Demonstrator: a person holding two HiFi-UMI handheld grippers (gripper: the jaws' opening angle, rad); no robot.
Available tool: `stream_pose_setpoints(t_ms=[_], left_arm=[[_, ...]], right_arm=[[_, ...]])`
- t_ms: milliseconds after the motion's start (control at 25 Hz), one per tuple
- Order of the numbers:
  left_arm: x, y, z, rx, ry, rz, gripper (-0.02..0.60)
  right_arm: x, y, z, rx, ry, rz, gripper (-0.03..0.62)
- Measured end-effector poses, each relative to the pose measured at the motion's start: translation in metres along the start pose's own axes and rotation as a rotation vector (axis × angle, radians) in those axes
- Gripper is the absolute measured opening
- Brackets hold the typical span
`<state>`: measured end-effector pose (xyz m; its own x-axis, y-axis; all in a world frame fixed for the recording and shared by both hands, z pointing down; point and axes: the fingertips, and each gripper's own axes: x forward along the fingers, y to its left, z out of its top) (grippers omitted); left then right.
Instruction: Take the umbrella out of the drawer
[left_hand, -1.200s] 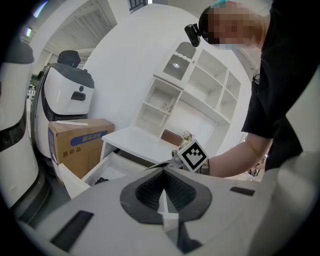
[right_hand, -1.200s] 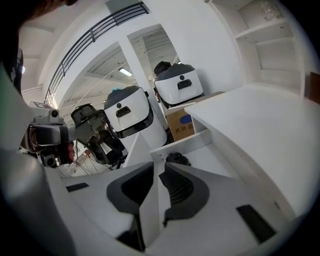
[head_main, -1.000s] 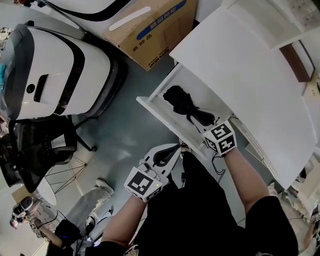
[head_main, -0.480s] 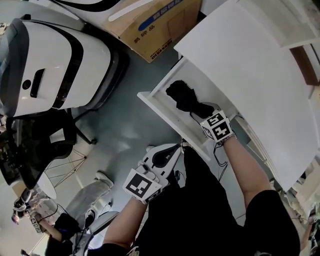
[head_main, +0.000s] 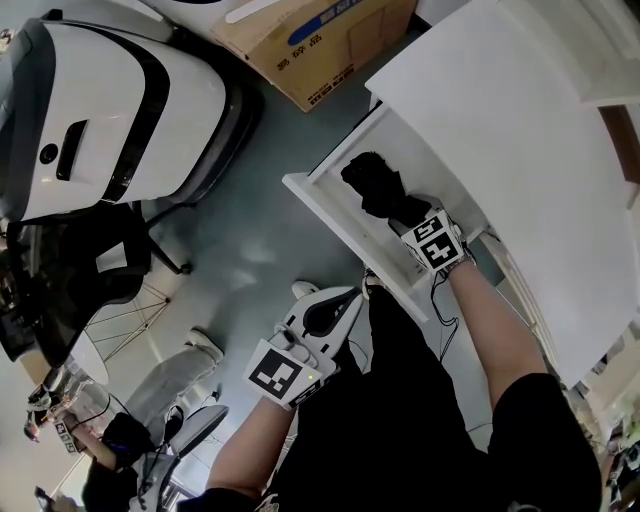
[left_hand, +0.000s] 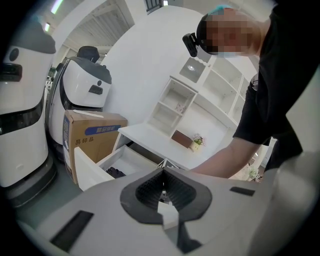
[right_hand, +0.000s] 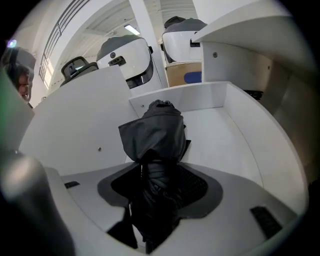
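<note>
"Can you see the umbrella from where you're standing?"

"Yes. The umbrella (head_main: 372, 185) is in the drawer (head_main: 335, 225), black and folded, lying lengthwise on the white bottom. The drawer is pulled out from under the white desk (head_main: 500, 130)."

"And the right gripper?"

"The right gripper (right_hand: 157, 180) is reaching down into the drawer, and the near end of the umbrella sits right between its jaws. Those jaws have just been opening and now stand wide. On one side the ribbed pad (right_hand: 192, 182) shows bare beside the fabric, so I wouldn't call it a grip. The umbrella is lying there, not lifted."

"What about the other hand?"

"The left gripper (head_main: 352, 295) is held low in front of the person's dark clothes, above the grey floor (head_main: 250, 250) and well apart from the drawer. Its jaws are together with nothing between them."

"Anything close by that I should know about?"

"A cardboard box (head_main: 320, 50) stands on the floor beyond the far end of the drawer. Beside it there's a big white machine (head_main: 120, 110) with a black band. Neither touches the drawer, as far as I can tell from here."
</note>
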<state>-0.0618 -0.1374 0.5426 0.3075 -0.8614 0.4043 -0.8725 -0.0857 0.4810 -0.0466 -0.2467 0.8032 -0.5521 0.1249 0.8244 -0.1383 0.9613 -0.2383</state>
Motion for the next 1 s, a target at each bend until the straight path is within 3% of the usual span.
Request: stream_pose_setpoints(t_ms=[400, 1000], left_arm=[[-0.003, 0.003, -0.006, -0.024, 0.002, 0.013, 0.005], [-0.004, -0.001, -0.012, -0.024, 0.008, 0.031, 0.005]], right_arm=[[0.016, 0.0, -0.005, -0.003, 0.035, 0.022, 0.245], [0.03, -0.003, -0.01, -0.051, 0.08, -0.077, 0.267]])
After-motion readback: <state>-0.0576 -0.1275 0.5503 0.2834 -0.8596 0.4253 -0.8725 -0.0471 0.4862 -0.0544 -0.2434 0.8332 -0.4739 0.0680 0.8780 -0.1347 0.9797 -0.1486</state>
